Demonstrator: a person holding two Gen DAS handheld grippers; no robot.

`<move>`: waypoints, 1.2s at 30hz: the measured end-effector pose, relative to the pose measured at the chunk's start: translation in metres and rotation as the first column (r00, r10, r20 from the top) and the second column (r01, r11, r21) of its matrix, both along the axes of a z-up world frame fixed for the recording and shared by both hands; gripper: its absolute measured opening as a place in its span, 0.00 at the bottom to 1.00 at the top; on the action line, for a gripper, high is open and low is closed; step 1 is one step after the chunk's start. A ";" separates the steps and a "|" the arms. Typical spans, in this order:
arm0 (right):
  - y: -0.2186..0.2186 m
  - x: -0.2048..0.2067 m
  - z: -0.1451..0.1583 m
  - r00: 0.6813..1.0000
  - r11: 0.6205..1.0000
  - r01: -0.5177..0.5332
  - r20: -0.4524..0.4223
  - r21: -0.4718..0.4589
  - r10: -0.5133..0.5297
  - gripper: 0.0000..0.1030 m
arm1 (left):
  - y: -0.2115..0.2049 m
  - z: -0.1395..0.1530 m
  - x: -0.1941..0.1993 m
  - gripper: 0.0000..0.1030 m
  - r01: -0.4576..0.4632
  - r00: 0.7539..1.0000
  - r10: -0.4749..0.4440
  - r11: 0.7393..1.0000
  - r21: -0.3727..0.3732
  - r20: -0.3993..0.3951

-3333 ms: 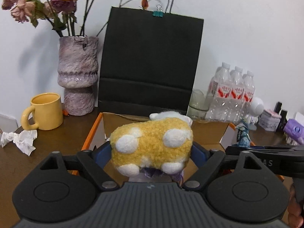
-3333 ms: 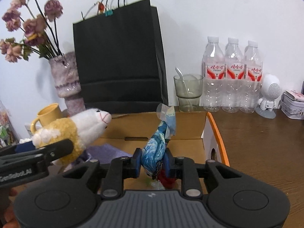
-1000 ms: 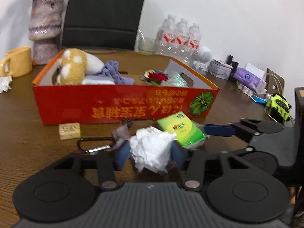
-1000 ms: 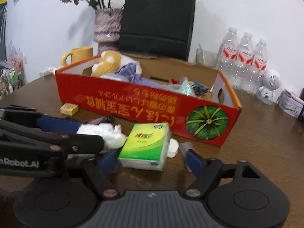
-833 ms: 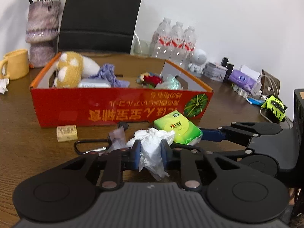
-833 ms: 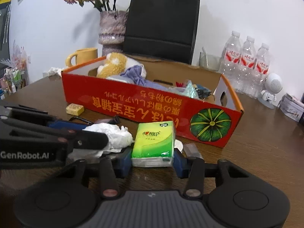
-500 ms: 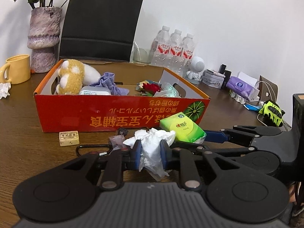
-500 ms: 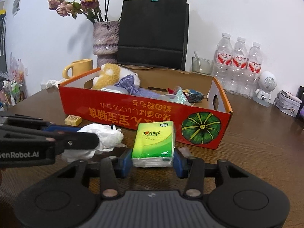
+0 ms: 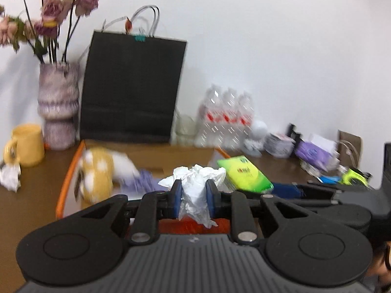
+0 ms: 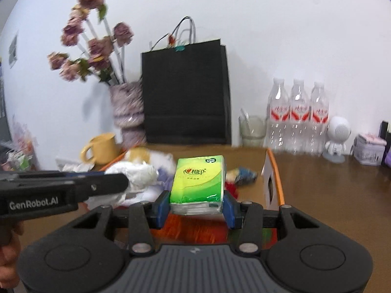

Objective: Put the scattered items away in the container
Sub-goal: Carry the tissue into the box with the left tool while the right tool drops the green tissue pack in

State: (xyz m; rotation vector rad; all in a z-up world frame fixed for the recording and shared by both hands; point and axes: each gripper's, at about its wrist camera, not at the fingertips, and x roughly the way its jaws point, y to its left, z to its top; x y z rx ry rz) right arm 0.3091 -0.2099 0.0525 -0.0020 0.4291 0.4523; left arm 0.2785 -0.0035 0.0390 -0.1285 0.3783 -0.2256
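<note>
My left gripper (image 9: 193,195) is shut on a crumpled white tissue (image 9: 196,183), held above the red front wall of the orange-rimmed cardboard box (image 9: 67,178). My right gripper (image 10: 196,206) is shut on a green tissue pack (image 10: 198,182), held level over the same wall, to the right of the left gripper. Inside the box lie a yellow and white plush toy (image 9: 97,171), a purple cloth (image 9: 144,183) and a blue and red wrapper (image 10: 242,173). Both views are blurred by motion.
Behind the box stand a black paper bag (image 9: 132,88), a vase of dried flowers (image 9: 58,105), a yellow mug (image 9: 25,145), a glass (image 10: 253,130) and three water bottles (image 10: 298,117). A white robot figure (image 10: 338,139) and small boxes stand at the right. Crumpled paper (image 9: 9,178) lies by the mug.
Both grippers closed on their items on the table in front of the box, then rose with them. The tissue and the green pack now hang above the box's front wall.
</note>
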 end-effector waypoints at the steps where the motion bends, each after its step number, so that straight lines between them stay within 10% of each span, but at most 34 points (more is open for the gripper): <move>1: 0.002 0.012 0.001 1.000 1.000 0.013 -0.005 -0.001 -0.013 0.42 | 0.000 0.001 0.008 0.20 -0.014 1.000 0.014 1.000 0.000 0.006; 11: 0.021 0.098 -0.023 0.991 0.996 0.074 -0.108 -0.052 -0.080 0.43 | 0.004 -0.031 0.091 0.22 -0.068 0.994 0.069 0.998 0.020 -0.084; 13: 0.025 0.105 -0.028 0.989 0.995 0.070 -0.122 -0.075 -0.079 0.45 | 0.005 -0.034 0.096 0.34 -0.078 0.992 0.082 0.996 0.036 -0.097; 15: 0.027 0.108 -0.030 0.986 0.989 0.112 -0.115 -0.100 -0.123 0.66 | 0.006 -0.035 0.098 0.78 -0.141 0.983 0.146 0.988 0.060 -0.107; 17: 0.026 0.106 -0.030 0.980 0.977 0.168 -0.086 -0.131 -0.180 0.89 | 0.009 -0.033 0.097 1.00 -0.215 0.971 0.222 0.973 0.090 -0.085; 36: 0.020 0.097 -0.021 0.983 0.983 0.166 -0.070 -0.079 -0.172 0.97 | 0.015 -0.021 0.084 1.00 -0.214 0.974 0.219 0.974 0.077 -0.063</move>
